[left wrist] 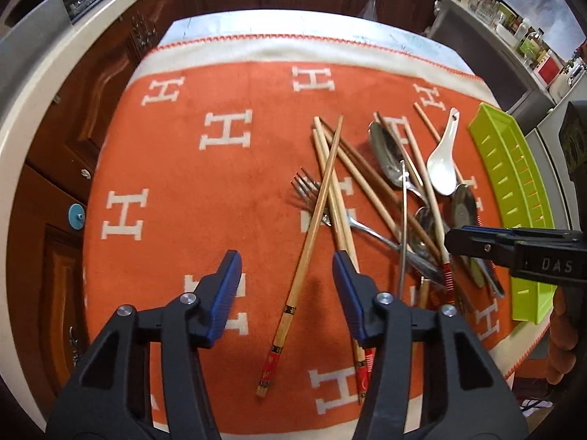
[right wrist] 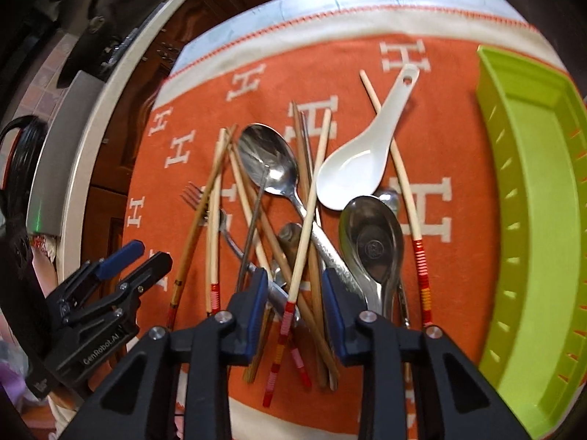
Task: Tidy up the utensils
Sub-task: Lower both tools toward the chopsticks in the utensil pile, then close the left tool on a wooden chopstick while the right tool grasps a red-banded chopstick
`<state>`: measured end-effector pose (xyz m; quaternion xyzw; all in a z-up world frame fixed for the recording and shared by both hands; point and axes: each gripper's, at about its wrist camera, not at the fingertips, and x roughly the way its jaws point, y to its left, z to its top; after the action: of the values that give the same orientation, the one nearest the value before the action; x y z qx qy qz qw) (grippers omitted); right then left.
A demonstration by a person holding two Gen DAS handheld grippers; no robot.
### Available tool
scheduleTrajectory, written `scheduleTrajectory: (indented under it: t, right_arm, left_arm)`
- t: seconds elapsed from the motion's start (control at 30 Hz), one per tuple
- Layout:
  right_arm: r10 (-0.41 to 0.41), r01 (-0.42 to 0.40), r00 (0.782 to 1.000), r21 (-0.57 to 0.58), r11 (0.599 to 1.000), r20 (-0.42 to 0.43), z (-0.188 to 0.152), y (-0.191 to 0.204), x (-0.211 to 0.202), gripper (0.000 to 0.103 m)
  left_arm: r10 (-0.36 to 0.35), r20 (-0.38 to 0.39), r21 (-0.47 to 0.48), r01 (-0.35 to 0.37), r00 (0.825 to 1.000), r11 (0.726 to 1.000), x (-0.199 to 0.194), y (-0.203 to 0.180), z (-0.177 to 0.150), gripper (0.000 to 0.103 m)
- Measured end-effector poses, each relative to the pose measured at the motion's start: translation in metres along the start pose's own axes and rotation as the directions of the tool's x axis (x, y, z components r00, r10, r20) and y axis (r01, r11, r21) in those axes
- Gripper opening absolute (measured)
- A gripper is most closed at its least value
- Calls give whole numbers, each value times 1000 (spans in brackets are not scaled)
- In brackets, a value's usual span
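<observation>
A pile of utensils lies on an orange cloth [left wrist: 190, 190]: several bamboo chopsticks [left wrist: 323, 198], a fork [left wrist: 308, 190], metal spoons [right wrist: 269, 159] and a white ceramic spoon [right wrist: 357, 167]. A green tray [right wrist: 532, 198] stands empty at the right. My left gripper [left wrist: 286, 267] is open above the cloth, with one chopstick between its fingers, not held. My right gripper [right wrist: 293, 286] is open low over the pile's near end, with chopstick ends and a spoon handle between its fingers. It shows in the left wrist view [left wrist: 455, 236] at the right.
The cloth covers a small table with dark wooden cabinets [left wrist: 91, 84] and a pale countertop [left wrist: 22, 110] behind and to the left. A shelf with bottles [left wrist: 528, 36] is at the far right. My left gripper also shows in the right wrist view [right wrist: 143, 253].
</observation>
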<state>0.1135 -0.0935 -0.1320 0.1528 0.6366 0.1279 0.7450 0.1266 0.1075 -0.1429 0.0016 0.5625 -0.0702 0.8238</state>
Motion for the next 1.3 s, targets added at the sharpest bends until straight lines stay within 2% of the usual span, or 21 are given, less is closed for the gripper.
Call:
scheduleTrajectory:
  t: [0.1,0.17,0.33,0.47,0.53,0.67,0.7,0.73,0.8,0.9,1.03,1.3]
  right_arm:
    - [6,-6,1000,16,1000,-20,3,-1,11,24]
    - [14,-14,999,19,1000,-30,3,-2,13,15]
    - [0,1,1000,3,1000,-25,4,3,14,8]
    - [12,-12,1000,15,1000,-26,5,2,15,8]
    - [16,-16,1000,21,1000,-24,5,1,15,8]
    - [24,-23,1000,30,999,-21,3,-3,13,6]
    - [26,-26,999,34,999,-21,3,-4,13,6]
    - [32,-31,999,38,999,-22,3,-5,12,6]
    - [47,-45,999,46,998,-24,1,-7,12,5]
    - [79,-78,997,58,995,-24,-2,-10,9,5]
    - [119,-118,993,73,990,-5,-9,-16,0,5]
    - [177,-183,982,108,977,62,-25,-35,-30,5]
  left_arm:
    - [-3,-15,6,4,1000,1000,7,0,1,46]
    - [0,-28,11,0,1000,1000,11,1,3,41]
    - [4,-65,13,-3,998,1000,21,3,5,35]
    - [35,-83,32,-33,996,999,29,-1,4,35]
    - [27,-93,36,-24,995,999,33,-3,4,35]
    - [49,-84,52,-45,995,998,35,-8,4,35]
    - [53,-81,48,-49,995,998,35,-8,5,31]
    - [55,-78,43,-51,995,998,35,-7,5,23]
    - [28,-79,17,-27,996,999,34,-4,7,10]
    - [-15,-86,-15,14,996,1000,34,0,8,8]
    - [-33,-86,-16,32,996,999,27,-3,5,5]
    - [-126,-26,-15,125,992,992,-18,-36,-2,5]
